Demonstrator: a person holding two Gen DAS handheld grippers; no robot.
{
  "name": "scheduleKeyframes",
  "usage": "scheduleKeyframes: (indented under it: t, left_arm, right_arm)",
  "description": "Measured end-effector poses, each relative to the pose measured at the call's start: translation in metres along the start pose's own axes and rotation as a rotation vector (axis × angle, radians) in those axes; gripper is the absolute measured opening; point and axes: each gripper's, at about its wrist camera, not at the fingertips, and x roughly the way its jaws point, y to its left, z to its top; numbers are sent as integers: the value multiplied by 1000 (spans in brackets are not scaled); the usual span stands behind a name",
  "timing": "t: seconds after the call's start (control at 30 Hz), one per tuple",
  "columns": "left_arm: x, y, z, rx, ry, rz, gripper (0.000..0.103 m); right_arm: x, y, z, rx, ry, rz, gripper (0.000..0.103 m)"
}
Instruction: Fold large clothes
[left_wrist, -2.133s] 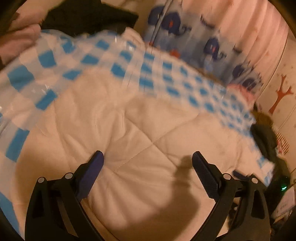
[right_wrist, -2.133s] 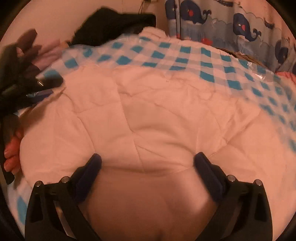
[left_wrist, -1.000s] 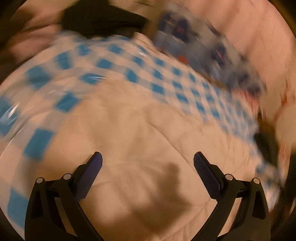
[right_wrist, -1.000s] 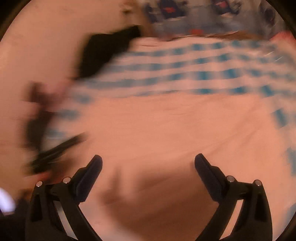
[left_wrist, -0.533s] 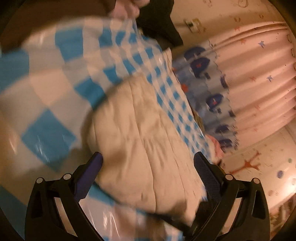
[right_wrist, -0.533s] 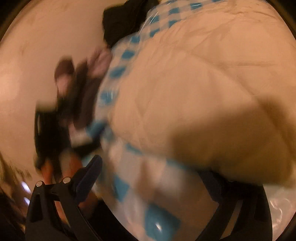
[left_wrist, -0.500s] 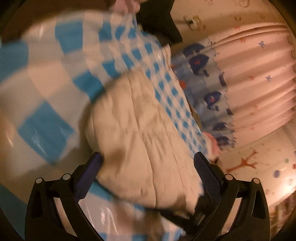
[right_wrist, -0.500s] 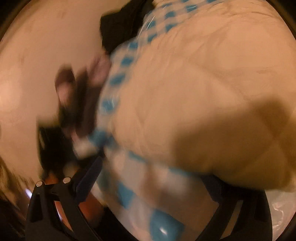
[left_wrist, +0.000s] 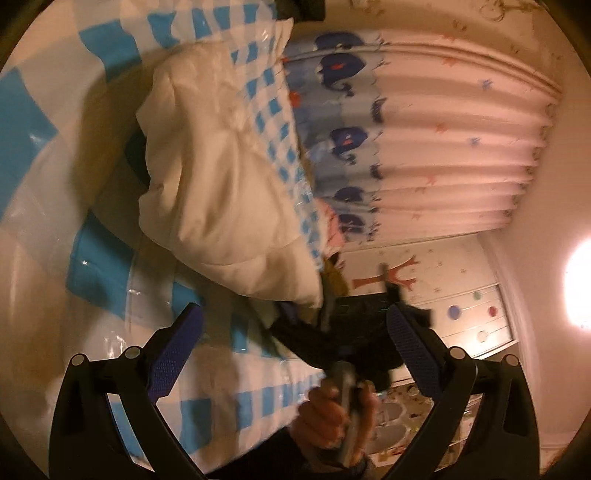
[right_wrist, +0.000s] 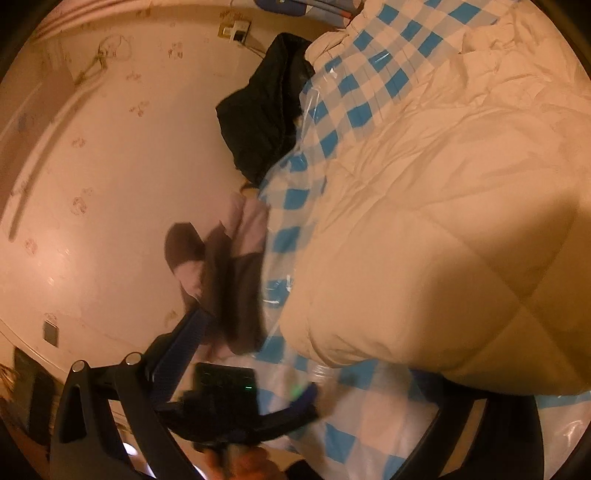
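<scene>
Hovering over the bed edge, left gripper (left_wrist: 291, 332) spread wide, nothing between its blue pads. Cream quilted garment (left_wrist: 221, 177), puffy and bunched, lies ahead and slightly left of it on the blue-checked plastic sheet (left_wrist: 99, 273). Right gripper (left_wrist: 328, 332) shows in the left view just ahead, at the garment's near corner; whether that corner is pinched I cannot tell, blur hides the tips. In the right wrist view, right gripper (right_wrist: 306, 354) has one finger (right_wrist: 184, 343) clear and the other buried under the garment's bulk (right_wrist: 424, 258), so its state is unreadable. Dark clothing (right_wrist: 262, 122) sits far ahead by the wall.

Judgement: a fold is being set up. Best approach is taking matching corners, both layers of padding deep in the pads, lifting evenly; thick fill will spring back, and the slick sheet may slide.
</scene>
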Motion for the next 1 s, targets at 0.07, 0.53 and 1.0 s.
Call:
scheduleKeyframes:
  t: [0.07,0.53,1.0]
  left_arm:
    - [21,-5,3,39,14,71,95]
    - [63,23,56,-57,-168,367,95]
    - [62,21,67,-4,-192,419,54]
  right_arm:
    - [-4,-3,-3,7,1,14,97]
    - [-112,32,-22,-463,-116,-409,97]
    - [-81,16,15,-709,-63,-843,97]
